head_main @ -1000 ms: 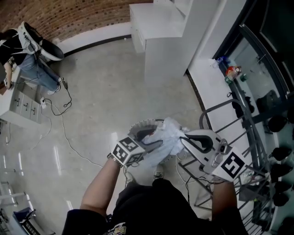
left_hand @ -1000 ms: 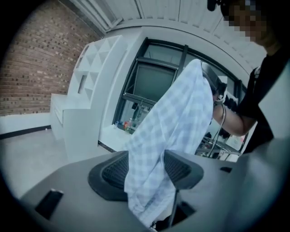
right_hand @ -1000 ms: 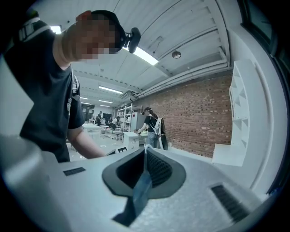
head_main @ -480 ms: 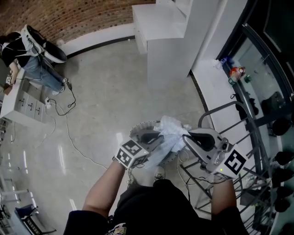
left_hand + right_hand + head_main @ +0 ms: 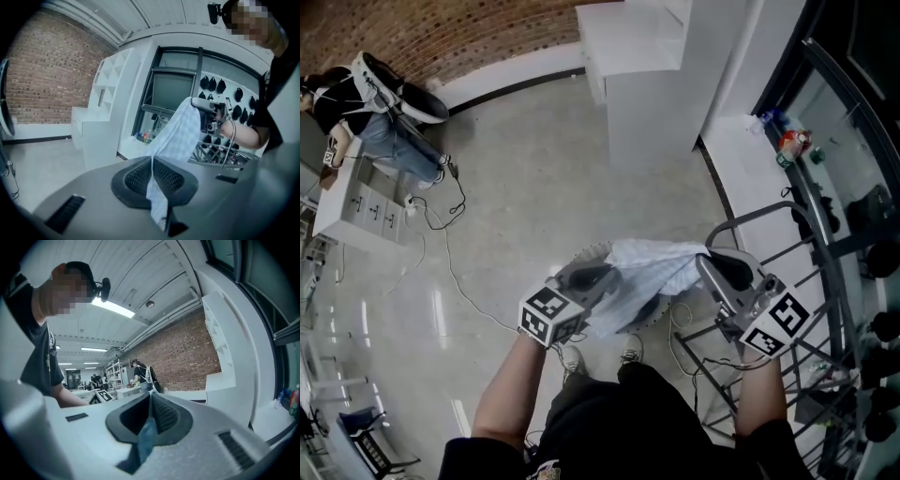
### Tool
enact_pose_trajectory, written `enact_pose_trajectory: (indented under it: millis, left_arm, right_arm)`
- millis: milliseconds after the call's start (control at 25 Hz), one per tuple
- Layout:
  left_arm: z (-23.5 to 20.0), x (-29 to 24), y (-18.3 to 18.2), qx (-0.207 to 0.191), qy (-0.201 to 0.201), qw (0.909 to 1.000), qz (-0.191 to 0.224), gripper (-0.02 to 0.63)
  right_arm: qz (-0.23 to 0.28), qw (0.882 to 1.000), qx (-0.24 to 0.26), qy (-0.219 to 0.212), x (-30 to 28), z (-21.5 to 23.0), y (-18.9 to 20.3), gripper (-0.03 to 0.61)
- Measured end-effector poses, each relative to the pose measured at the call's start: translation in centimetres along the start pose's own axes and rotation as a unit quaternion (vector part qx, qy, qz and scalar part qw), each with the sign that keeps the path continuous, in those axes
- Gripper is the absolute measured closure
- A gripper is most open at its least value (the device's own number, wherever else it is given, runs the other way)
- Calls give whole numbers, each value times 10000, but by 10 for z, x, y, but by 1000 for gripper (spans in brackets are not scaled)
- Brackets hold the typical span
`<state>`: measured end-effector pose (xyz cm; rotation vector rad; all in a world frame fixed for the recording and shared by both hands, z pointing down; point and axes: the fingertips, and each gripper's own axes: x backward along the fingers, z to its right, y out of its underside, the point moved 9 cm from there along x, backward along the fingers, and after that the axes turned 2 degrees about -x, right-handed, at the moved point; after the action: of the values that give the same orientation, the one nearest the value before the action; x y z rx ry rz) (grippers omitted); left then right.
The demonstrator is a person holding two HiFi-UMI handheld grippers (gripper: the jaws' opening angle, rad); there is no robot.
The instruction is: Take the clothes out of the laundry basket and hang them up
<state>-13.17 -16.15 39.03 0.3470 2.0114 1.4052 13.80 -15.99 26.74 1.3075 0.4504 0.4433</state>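
Note:
A light checked garment [image 5: 649, 270] is stretched out between my two grippers above the white laundry basket [image 5: 589, 250]. My left gripper [image 5: 602, 277] has just been closing and is now shut on one edge of the cloth [image 5: 180, 136], which runs out of its jaws [image 5: 151, 164]. My right gripper [image 5: 714, 264] is shut on the other end, and a bluish fold of cloth [image 5: 145, 439] hangs from between its jaws [image 5: 150, 401]. The left gripper view shows the right gripper [image 5: 209, 110] holding the cloth up high.
A metal drying rack [image 5: 806, 246] stands right beside my right hand. White shelving [image 5: 647, 75] and a white ledge with bottles [image 5: 750, 159] lie beyond. A seated person [image 5: 370, 122] is at the far left, and cables [image 5: 441, 246] trail across the floor.
My left gripper has gone from open to shut on the garment. The right gripper has moved off to the right, pulling the bunched cloth out into a flat span.

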Motion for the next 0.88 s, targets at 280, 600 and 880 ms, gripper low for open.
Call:
enact_pose_trajectory:
  millis: [280, 600, 880]
  left_arm:
    - [7, 12, -12, 42, 87, 9999, 121, 604]
    - [-6, 34, -34, -421, 81, 9979, 481, 604]
    - [-1, 40, -58, -626, 142, 9963, 576, 604]
  right_arm:
    - [55, 9973, -177, 711, 7, -11, 0, 563]
    - [87, 9803, -343, 1945, 23, -54, 5, 563]
    - [150, 9630, -255, 2680, 39, -92, 8, 563]
